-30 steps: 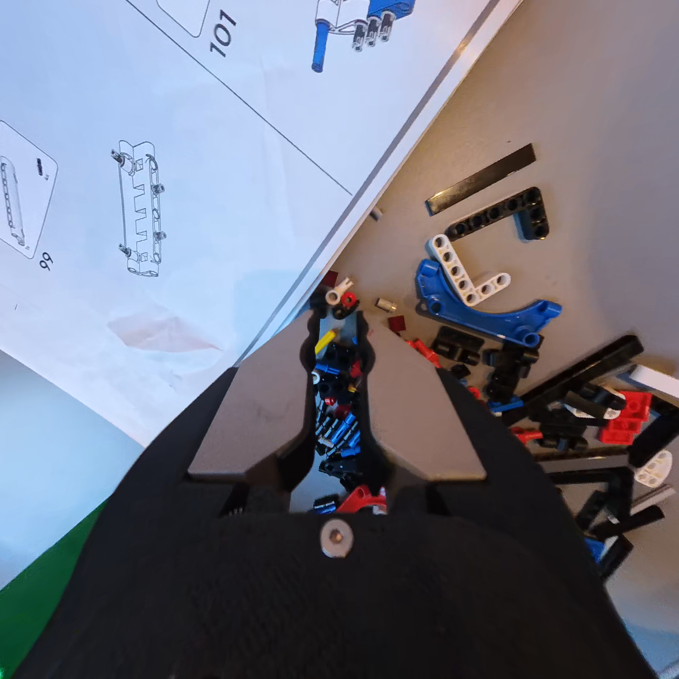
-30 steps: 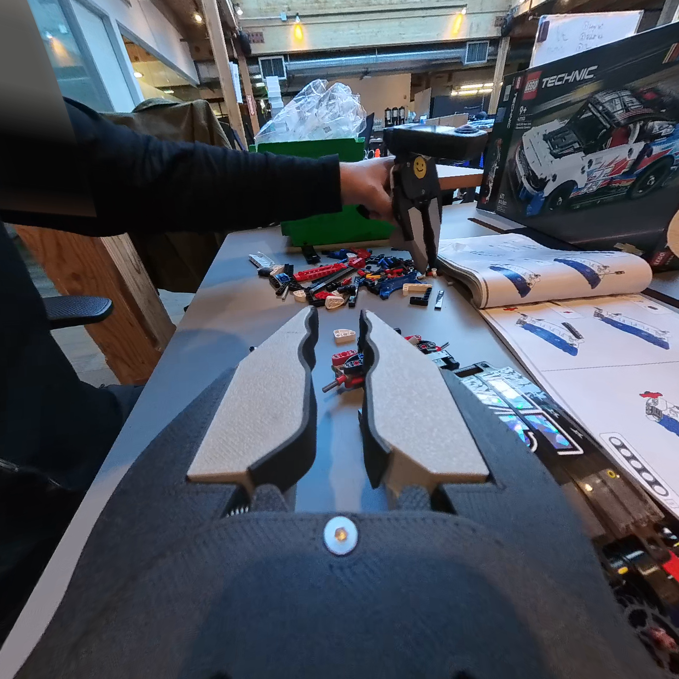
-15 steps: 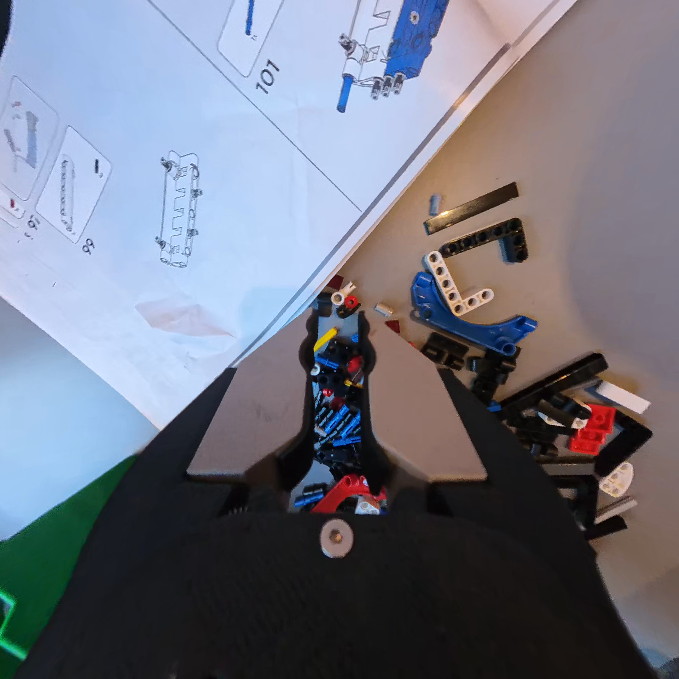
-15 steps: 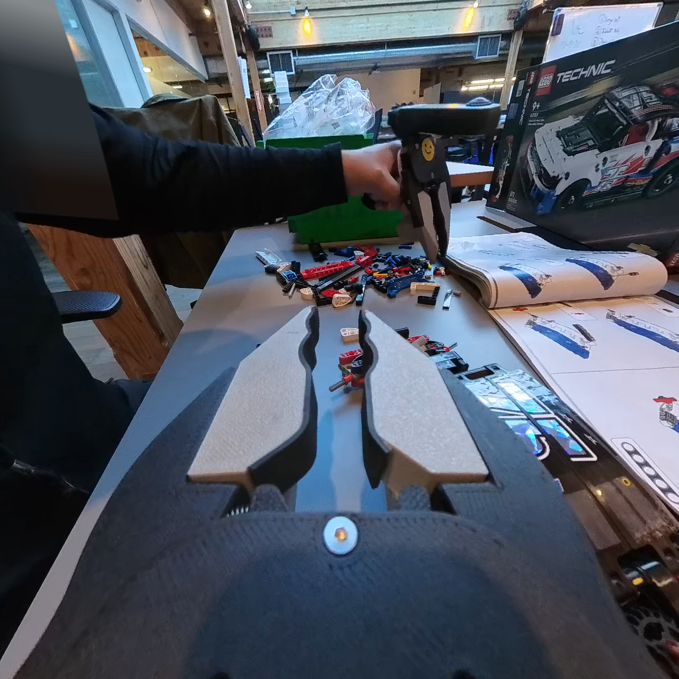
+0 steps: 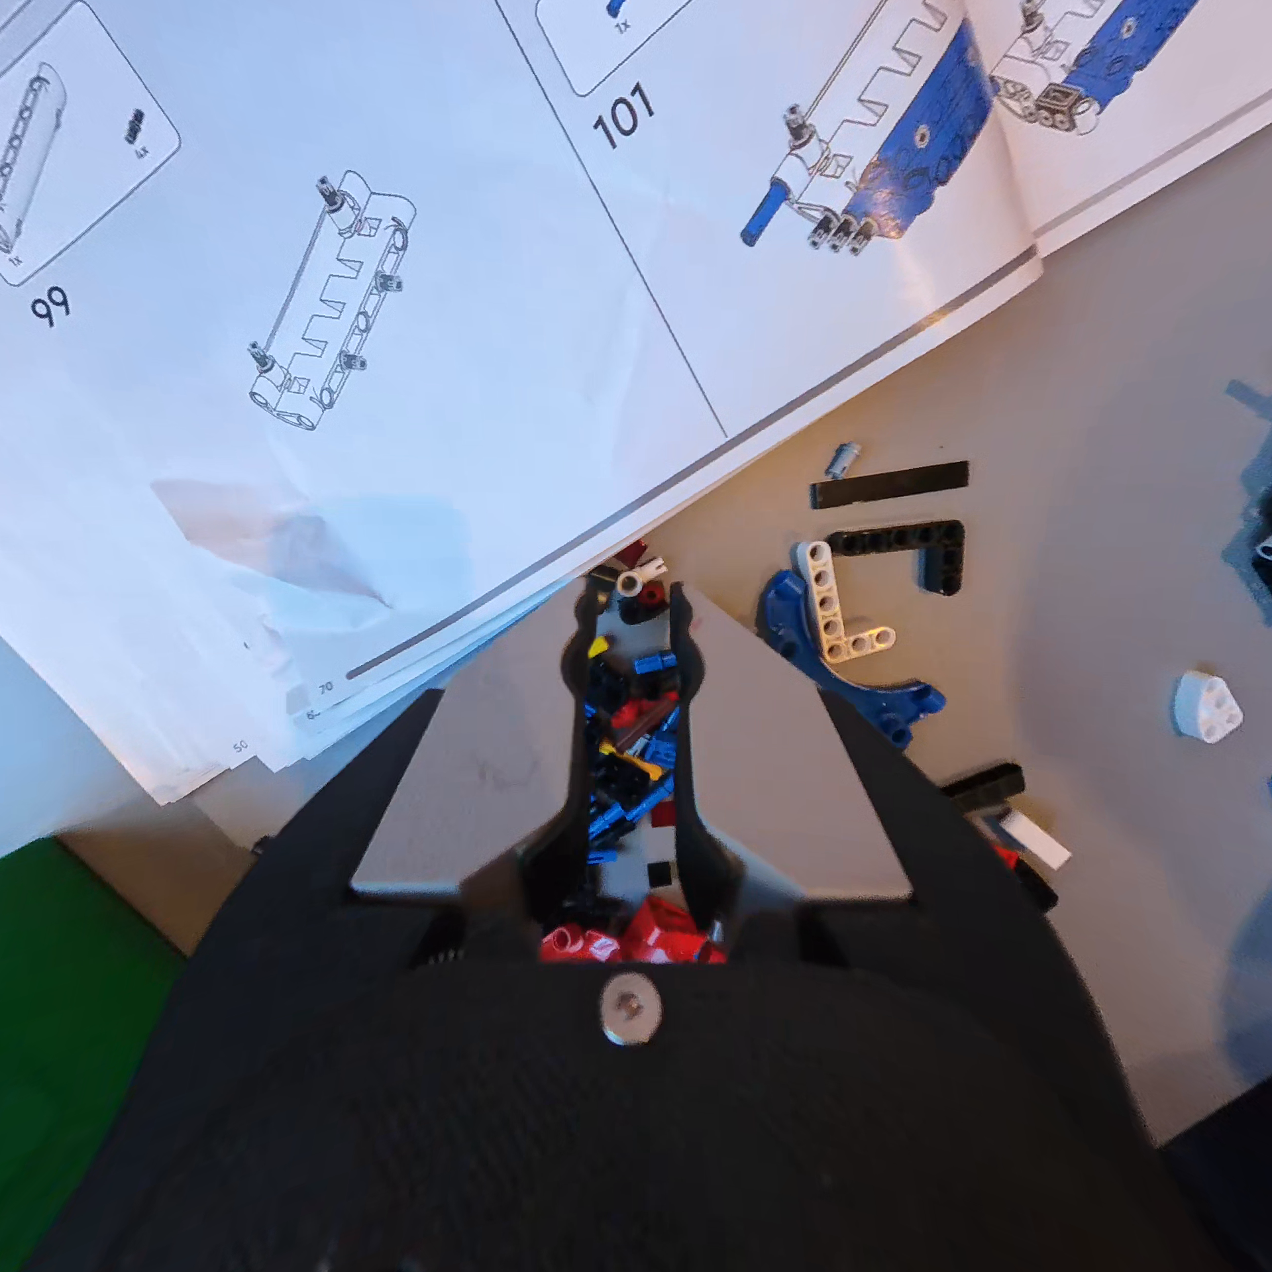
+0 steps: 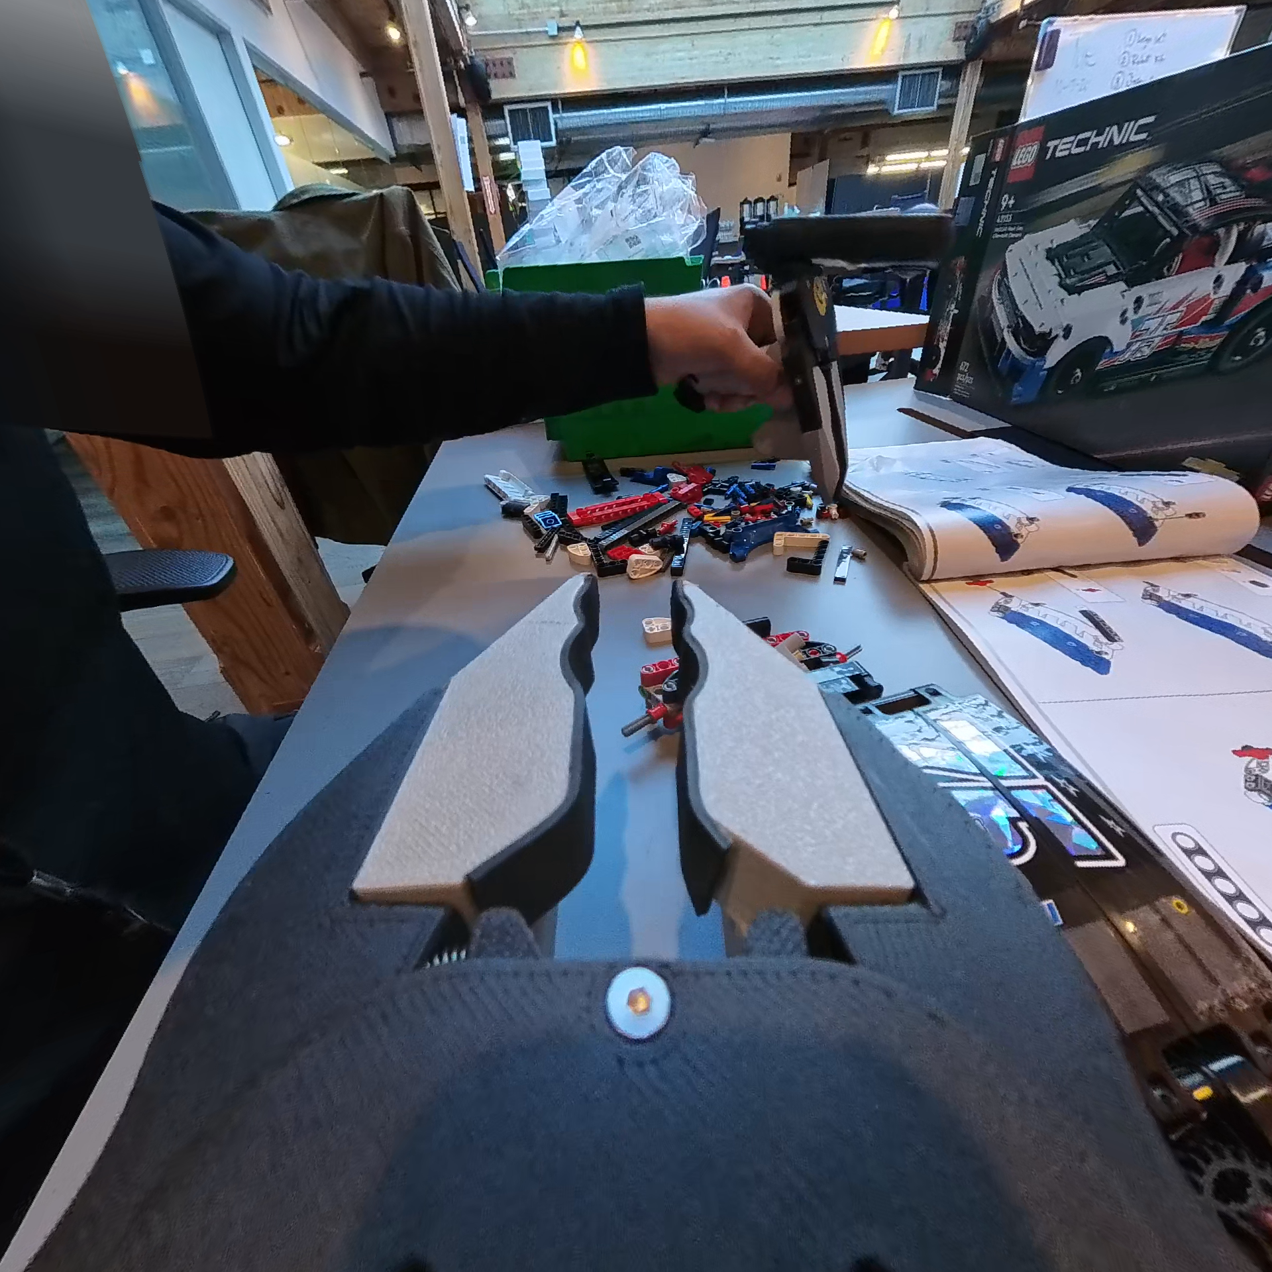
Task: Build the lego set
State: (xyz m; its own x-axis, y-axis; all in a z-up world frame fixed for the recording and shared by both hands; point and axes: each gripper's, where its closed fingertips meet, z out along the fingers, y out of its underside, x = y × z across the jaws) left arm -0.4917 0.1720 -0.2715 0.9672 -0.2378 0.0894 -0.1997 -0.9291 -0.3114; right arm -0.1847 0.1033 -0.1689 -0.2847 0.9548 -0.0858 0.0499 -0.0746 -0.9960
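Left wrist view: the left tongs [image 5: 630, 595] point down at the grey bench [image 5: 1101, 344], tips a narrow gap apart with nothing between them. They hang over a heap of small lego pieces [image 5: 630, 743], blue, black, red and yellow, lying right at the edge of the open instruction booklet [image 5: 413, 344]. Just past the tips sits a small white connector [image 5: 637, 577]. Off to the right, a white L-shaped beam [image 5: 836, 623] lies on a blue curved piece [image 5: 853, 681], a black L-shaped beam [image 5: 908, 550] just beyond them, and a flat black strip [image 5: 888, 484] beyond that. A white rounded piece [image 5: 1208, 705] sits well apart at the right.

Right wrist view: the right tongs [image 6: 633, 595] hover low over the bench [image 6: 447, 592], parted a little and empty. Near their tips lie a small red and black assembly [image 6: 664, 695] and a small white piece [image 6: 656, 628]. Farther back, a hand [image 6: 716, 347] in a black sleeve holds the left tongs [image 6: 835, 492] tip-down at the scattered lego pieces [image 6: 688, 516], beside the booklet [image 6: 1032, 509]. A green bin [image 6: 640, 420] stands behind, and the set's box [image 6: 1115, 275] at the right.
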